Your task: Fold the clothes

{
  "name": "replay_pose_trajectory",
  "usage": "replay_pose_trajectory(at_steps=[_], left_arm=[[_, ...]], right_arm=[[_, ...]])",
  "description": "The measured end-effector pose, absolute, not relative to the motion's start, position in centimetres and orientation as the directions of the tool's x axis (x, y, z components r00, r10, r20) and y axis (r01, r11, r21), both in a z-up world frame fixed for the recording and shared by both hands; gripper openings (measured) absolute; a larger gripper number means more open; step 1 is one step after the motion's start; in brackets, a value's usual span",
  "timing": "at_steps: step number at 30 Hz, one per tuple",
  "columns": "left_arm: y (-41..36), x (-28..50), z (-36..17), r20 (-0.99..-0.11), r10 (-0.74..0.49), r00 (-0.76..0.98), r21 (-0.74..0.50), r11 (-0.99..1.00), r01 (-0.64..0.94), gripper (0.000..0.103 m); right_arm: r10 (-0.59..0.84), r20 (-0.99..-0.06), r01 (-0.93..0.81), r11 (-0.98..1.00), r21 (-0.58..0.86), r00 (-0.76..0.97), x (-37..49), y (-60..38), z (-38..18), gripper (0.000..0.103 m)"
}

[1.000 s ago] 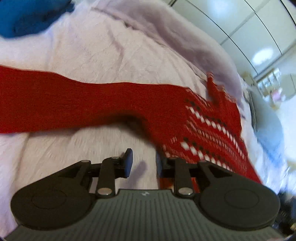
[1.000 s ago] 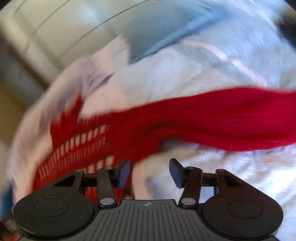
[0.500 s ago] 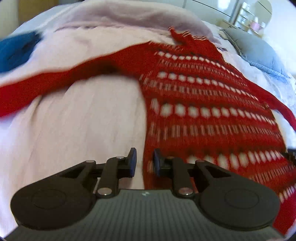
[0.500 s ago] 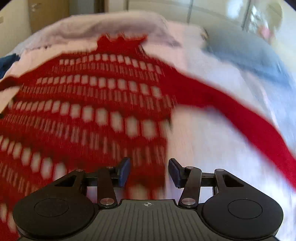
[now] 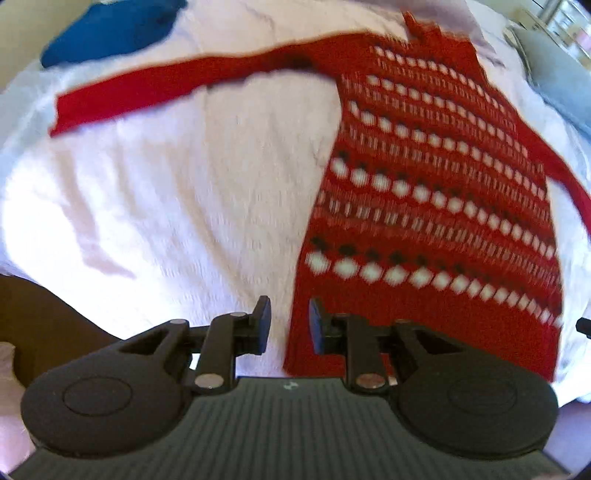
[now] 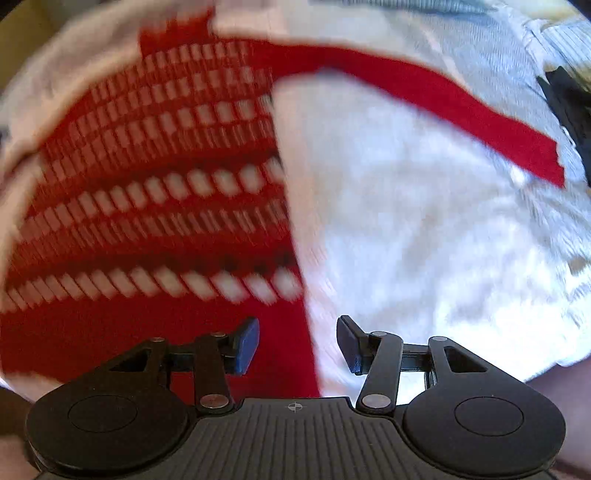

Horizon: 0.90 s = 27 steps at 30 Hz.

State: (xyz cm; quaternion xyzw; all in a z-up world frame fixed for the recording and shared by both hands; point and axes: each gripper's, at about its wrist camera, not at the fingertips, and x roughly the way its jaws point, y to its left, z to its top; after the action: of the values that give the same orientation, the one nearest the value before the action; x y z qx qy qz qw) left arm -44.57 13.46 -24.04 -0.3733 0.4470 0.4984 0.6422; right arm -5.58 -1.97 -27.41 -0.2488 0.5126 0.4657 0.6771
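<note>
Sweater (image 5: 424, 192), red knit, spread flat on a bed (image 5: 166, 192) covered in pale pinkish-white textured cloth. Body carries rows of white diamonds and short white dashes, with a few black dots between the rows; plain red band along the hem at 6 o'clock, collar at 12 o'clock. Both sleeves plain red and stretched outward: one runs toward 10 o'clock in the left wrist view, the other toward 3 o'clock in the right wrist view. Frames are motion-blurred; no brand, label or writing can be read. Blue garment (image 5: 110, 29) lies at 11 o'clock on the bed, apart from the sweater. Left hand-held gripper (image 5: 287, 325) hangs over the hem's left corner, jaws narrowly parted, nothing held. Right hand-held gripper (image 6: 297, 345) hangs over the hem's right corner, jaws wider apart, empty.
</note>
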Motion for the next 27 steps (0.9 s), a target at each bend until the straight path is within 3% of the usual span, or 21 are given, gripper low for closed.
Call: replay_pose_trajectory(at_steps=[6, 13, 27], left_arm=[[13.6, -41.0, -16.9, -0.927, 0.367, 0.076, 0.001, 0.207, -0.978, 0.030], [10.2, -37.9, -11.9, -0.896, 0.435, 0.087, 0.032, 0.259, -0.965, 0.031], [7.9, -38.0, -7.8, -0.873, 0.477, 0.105, 0.032, 0.271, -0.962, 0.034]], right_arm=[[0.469, -0.883, -0.886, 0.398, 0.237, -0.025, -6.1, 1.4, -19.9, 0.051], [0.541, -0.841, -0.896, 0.369, 0.245, -0.007, -6.9, -0.6, -13.7, 0.051], [0.523, -0.852, -0.927, 0.309, 0.214, -0.022, -8.6, -2.8, -11.3, 0.052]])
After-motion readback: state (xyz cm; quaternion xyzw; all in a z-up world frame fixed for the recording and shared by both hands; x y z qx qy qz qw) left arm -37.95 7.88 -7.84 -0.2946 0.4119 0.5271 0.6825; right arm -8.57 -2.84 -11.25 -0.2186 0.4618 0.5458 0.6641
